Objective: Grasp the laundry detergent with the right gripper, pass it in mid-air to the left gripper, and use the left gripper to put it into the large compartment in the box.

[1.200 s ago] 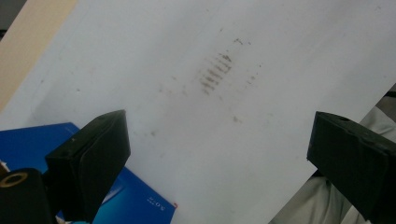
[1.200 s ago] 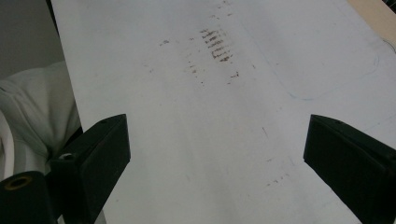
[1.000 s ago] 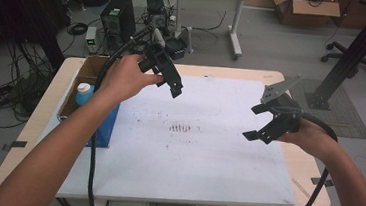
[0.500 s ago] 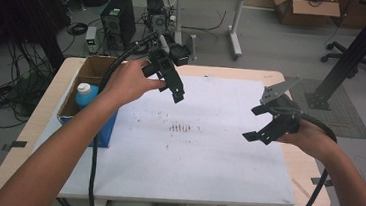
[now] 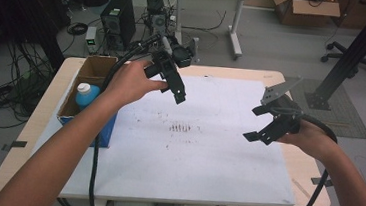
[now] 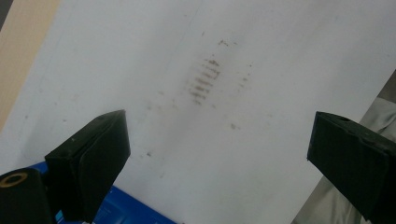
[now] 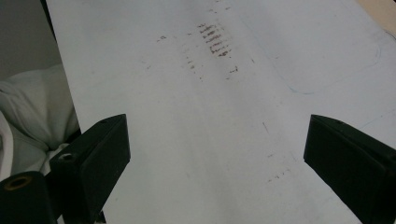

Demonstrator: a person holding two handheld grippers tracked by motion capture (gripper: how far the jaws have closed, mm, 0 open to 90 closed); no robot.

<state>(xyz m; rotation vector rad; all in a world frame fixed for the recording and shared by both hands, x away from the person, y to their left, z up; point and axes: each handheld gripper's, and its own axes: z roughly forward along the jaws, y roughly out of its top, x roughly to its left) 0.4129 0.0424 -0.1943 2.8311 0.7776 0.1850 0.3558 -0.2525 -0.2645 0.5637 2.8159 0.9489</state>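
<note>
Blue-capped bottle (image 5: 87, 94) upright in cardboard box (image 5: 98, 70), left of frame, worktop's (image 5: 310, 179) left edge. Left gripper (image 5: 175, 85) upper centre, above the white sheet (image 5: 207, 150), jaws wide apart, empty. Right gripper (image 5: 264, 125) at right, over the sheet, jaws apart, empty. Brown smudge marks (image 5: 182, 128) mid-sheet between them.

Lighting is even, diffuse and moderately dim, with soft shadows under the forearms on the white sheet (image 5: 207, 150). The high view is slightly soft and low in contrast. Both gripper views are hazy; the near black jaws are out of focus. No glare noted.
</note>
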